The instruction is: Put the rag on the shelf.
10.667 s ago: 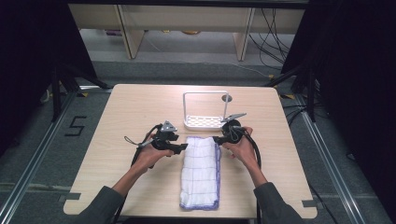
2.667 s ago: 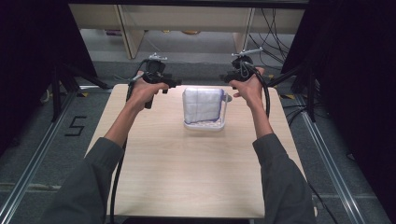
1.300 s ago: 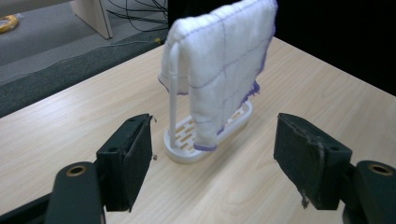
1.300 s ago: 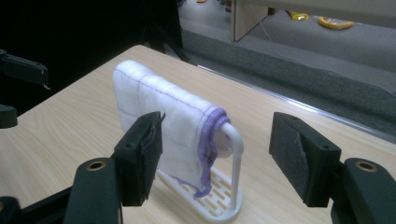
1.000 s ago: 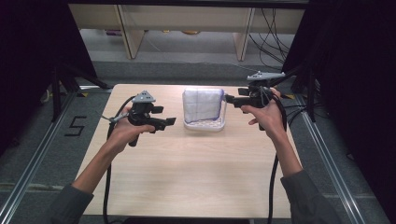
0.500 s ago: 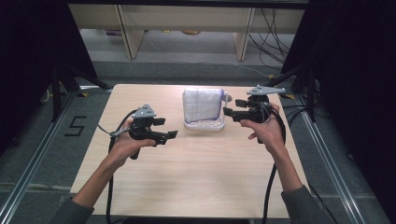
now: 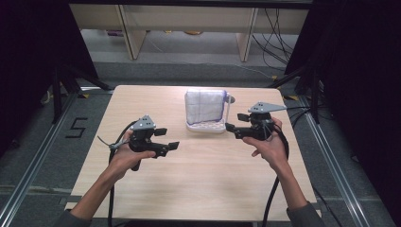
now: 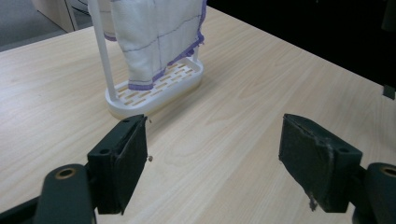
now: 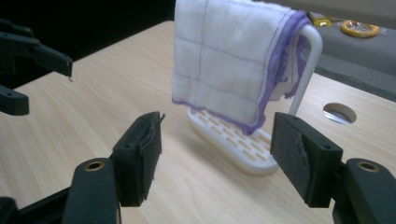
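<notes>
The white cloth (image 7: 204, 105) with purple grid lines and purple hem was seen draped over the hoop of a white plastic rack (image 7: 206, 126), at the far middle of the bench (image 7: 198, 184). Hanging was judged done: the cloth was folded over the bar, both sides hung down, lower edge just above the slotted base. Little appeared left beyond pulling the hands away; no straightening looked needed, though the far side of the cloth was not visible.

The left gripper (image 7: 171, 138) was held near the bench, left of the rack and apart from it, jaws spread with nothing between them; those jaws had just been opening further. The right gripper (image 7: 229, 126) was held just right of the rack, jaws also spread and empty, not touching cloth or rack.

Materials: the cloth looked like soft woven cotton, slightly quilted, limp, with one corner drooping lower in the left gripper view. The rack base was an oval tray with rows of drain slots, smooth and glossy, and the upright was a thin rounded tube bent in an arch. The bench top was pale wood-grain laminate, matte, with a round cable hole (image 9: 339, 113) behind the rack. The gripper pads (image 8: 131, 165) were black foam or rubber, worn and frayed at the edges.
</notes>
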Tool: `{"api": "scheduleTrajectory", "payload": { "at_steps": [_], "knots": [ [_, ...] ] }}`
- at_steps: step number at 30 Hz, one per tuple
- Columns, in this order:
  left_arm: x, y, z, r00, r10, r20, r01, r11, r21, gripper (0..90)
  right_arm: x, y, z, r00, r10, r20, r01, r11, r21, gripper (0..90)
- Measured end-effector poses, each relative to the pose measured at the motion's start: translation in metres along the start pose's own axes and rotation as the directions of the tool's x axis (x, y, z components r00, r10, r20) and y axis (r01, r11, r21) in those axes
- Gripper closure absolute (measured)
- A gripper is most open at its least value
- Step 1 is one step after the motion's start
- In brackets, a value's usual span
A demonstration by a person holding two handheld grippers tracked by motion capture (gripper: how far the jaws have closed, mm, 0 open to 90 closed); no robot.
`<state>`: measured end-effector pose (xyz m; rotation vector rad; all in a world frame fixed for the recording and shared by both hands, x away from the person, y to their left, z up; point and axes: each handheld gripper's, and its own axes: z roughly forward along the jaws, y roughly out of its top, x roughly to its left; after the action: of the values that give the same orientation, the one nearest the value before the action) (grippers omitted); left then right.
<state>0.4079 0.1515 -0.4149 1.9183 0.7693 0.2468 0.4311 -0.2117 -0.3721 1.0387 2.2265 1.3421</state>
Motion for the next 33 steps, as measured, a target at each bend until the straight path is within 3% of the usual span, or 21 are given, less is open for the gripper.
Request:
{"api": "scheduleTrajectory", "payload": {
  "at_steps": [2,3,10,17,18,21,22,26,27,28,29,30,31,32,33],
  "knots": [
    [-0.004,-0.005,0.001,0.9999,0.001,0.011,-0.001,1.0000,0.002,22.6,0.000,-0.003,0.000,0.9998,-0.019,-0.004,0.019,1.000,0.007,34.1],
    [-0.005,-0.007,0.001,0.9999,0.005,0.014,-0.005,0.9999,0.009,22.5,0.001,-0.006,0.001,1.0000,-0.006,-0.003,0.006,1.000,-0.004,34.1],
    [-0.015,-0.025,0.005,0.9994,0.008,0.034,-0.009,0.9993,0.035,22.3,0.006,-0.022,0.006,0.9993,0.005,-0.037,-0.003,0.999,0.052,32.8],
    [-0.017,-0.039,0.008,0.9999,-0.016,0.003,0.016,0.9991,0.039,22.3,0.015,-0.035,0.017,0.9987,0.008,-0.051,-0.005,0.998,0.069,32.3],
    [-0.018,-0.041,0.008,0.9999,-0.015,0.002,0.014,0.9990,0.042,22.3,0.015,-0.036,0.018,0.9978,-0.005,-0.065,0.010,0.997,0.082,32.3],
    [-0.021,-0.048,0.007,0.9998,-0.020,0.005,0.020,0.9987,0.048,22.3,0.021,-0.041,0.021,0.9978,0.009,-0.066,-0.002,0.994,0.105,32.1],
    [-0.022,-0.051,0.007,0.9996,-0.023,0.015,0.023,0.9987,0.045,22.3,0.021,-0.042,0.023,0.9974,-0.014,-0.071,0.021,0.995,0.102,32.1],
    [-0.026,-0.061,0.001,0.9998,-0.018,0.006,0.018,0.9988,0.045,22.3,0.028,-0.051,0.028,0.9972,0.013,-0.073,-0.003,0.990,0.138,31.9],
    [-0.026,-0.063,0.000,0.9999,-0.008,0.006,0.008,0.9988,0.049,22.3,0.028,-0.052,0.029,0.9975,-0.010,-0.070,0.020,0.990,0.143,31.7],
    [-0.027,-0.065,-0.001,1.0000,-0.008,-0.003,0.008,0.9987,0.050,22.3,0.029,-0.054,0.030,0.9965,0.009,-0.083,0.003,0.991,0.137,31.8],
    [-0.028,-0.067,-0.002,0.9999,-0.003,-0.013,0.004,0.9984,0.056,22.3,0.028,-0.055,0.030,0.9967,-0.003,-0.081,0.014,0.991,0.135,31.7],
    [-0.028,-0.069,-0.004,1.0000,-0.003,-0.002,0.003,0.9980,0.063,22.2,0.031,-0.057,0.029,0.9978,0.013,-0.065,-0.003,0.990,0.143,31.7],
    [-0.029,-0.072,-0.004,1.0000,0.000,0.005,0.000,0.9983,0.059,21.9,0.031,-0.060,0.030,0.9966,-0.002,-0.083,0.014,0.990,0.142,31.7],
    [-0.030,-0.074,-0.006,1.0000,0.000,0.000,0.000,0.9982,0.060,21.8,0.033,-0.062,0.030,0.9980,0.002,-0.063,0.008,0.989,0.146,31.7],
    [-0.032,-0.076,-0.007,1.0000,-0.007,0.006,0.006,0.9981,0.061,21.8,0.035,-0.064,0.029,0.9972,0.008,-0.075,0.004,0.986,0.165,31.8]
  ]
}}
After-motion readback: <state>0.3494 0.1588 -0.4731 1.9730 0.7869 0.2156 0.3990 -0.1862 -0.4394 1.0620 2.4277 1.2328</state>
